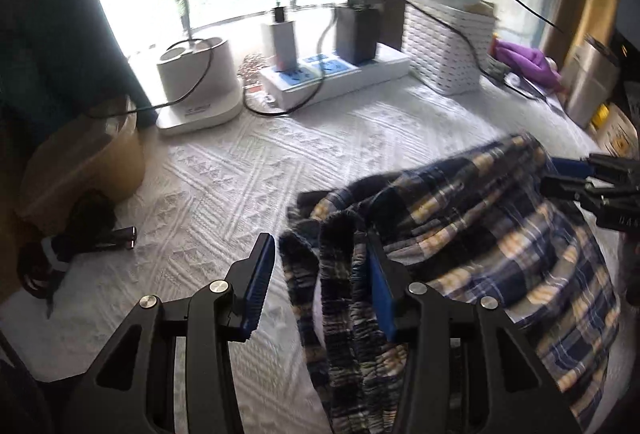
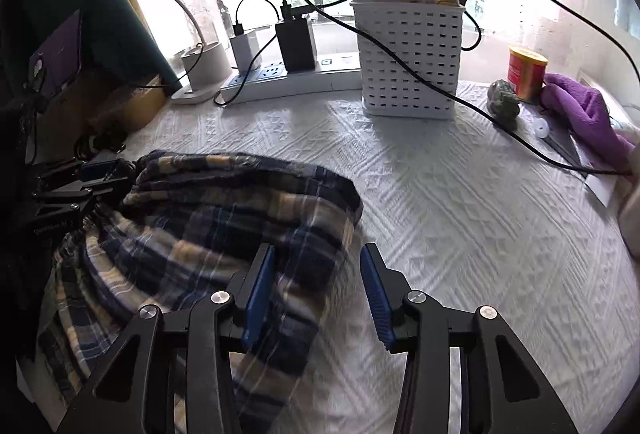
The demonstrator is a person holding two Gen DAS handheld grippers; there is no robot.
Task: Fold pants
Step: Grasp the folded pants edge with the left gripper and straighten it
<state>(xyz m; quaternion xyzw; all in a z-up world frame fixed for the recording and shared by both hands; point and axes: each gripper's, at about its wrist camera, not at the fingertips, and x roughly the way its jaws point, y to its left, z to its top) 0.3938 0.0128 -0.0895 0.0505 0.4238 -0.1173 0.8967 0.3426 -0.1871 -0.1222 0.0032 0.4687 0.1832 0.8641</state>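
The plaid pants lie bunched on the white bedspread. My left gripper is open. The gathered waistband edge hangs in its gap and drapes over the right finger. The left pad stands clear of the cloth. My right gripper is also open at the pants' right edge, with a fold of cloth under its left finger and partly in the gap. Each gripper shows at the other view's edge: the right gripper and the left gripper.
Along the window stand a white lamp base, a power strip with chargers and black cables, and a white basket. A purple glove and a red can sit far right. A black strap lies at the left.
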